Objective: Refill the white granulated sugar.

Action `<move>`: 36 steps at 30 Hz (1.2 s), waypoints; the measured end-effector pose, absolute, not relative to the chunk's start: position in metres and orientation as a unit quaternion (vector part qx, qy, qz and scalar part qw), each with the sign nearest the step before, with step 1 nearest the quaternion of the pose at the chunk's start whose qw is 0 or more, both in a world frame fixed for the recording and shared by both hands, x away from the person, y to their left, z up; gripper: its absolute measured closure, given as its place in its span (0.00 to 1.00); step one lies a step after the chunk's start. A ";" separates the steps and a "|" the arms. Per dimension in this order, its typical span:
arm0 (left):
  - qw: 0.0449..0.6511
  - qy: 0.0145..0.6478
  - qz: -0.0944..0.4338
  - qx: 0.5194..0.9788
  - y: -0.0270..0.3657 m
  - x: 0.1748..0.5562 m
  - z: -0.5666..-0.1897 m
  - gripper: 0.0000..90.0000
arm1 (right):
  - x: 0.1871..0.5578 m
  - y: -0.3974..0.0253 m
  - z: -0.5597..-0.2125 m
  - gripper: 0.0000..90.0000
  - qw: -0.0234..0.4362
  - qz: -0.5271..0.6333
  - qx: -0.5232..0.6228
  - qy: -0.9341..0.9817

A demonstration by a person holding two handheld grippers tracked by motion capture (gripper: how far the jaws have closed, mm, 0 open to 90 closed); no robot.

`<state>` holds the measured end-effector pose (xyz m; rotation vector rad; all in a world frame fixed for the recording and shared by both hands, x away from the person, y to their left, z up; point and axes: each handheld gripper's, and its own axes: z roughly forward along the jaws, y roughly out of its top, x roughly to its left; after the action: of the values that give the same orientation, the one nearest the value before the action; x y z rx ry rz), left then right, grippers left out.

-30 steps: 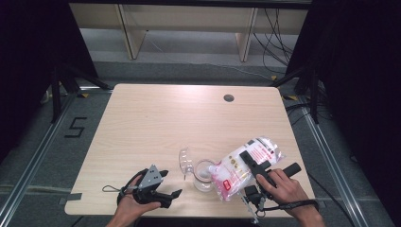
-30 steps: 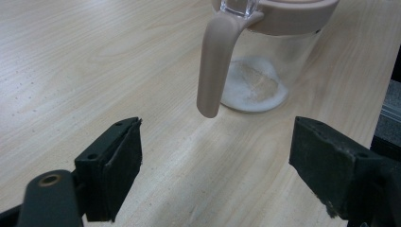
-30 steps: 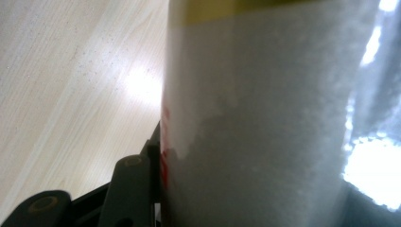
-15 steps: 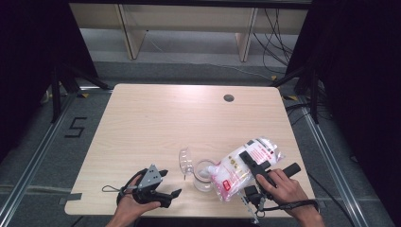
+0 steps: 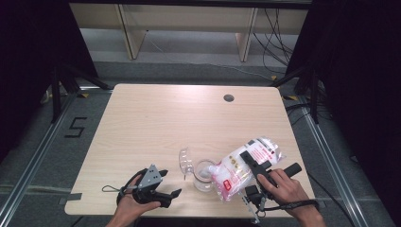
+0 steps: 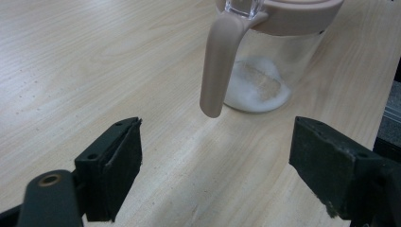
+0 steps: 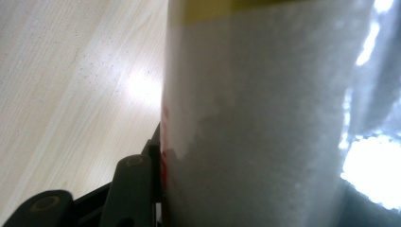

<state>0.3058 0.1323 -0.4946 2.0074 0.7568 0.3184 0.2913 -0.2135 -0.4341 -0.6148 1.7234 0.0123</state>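
Bag (image 5: pixel 239 172) of white powder hasn't budged in the last second, right gripper (image 5: pixel 253 166) clamped on it, tipped over the jar (image 5: pixel 204 175) near the table's front edge; pour's ongoing, left gripper (image 5: pixel 171 182) idling open

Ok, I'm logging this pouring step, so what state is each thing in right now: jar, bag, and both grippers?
Clear glass jar with beige hinged lid: upright, lid flipped open, a little white powder in the bottom.
Clear plastic bag of white powder with red print: tilted, low end at the jar's mouth.
Left gripper: open, holding nothing, short of the jar.
Right gripper: shut on the bag.
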 end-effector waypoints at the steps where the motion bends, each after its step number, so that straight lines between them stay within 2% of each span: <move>1: 0.465 0.307 0.131 0.820 0.133 0.306 -0.494 0.19 | 0.292 -0.213 -0.434 0.60 0.609 0.004 -0.270 0.746; 36: 0.464 0.308 0.131 0.820 0.133 0.306 -0.495 0.19 | 0.292 -0.215 -0.432 0.61 0.611 0.000 -0.270 0.745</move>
<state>0.3064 0.1327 -0.4952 2.0152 0.7568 0.3222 0.2918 -0.2152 -0.4320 -0.6229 1.7184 0.0008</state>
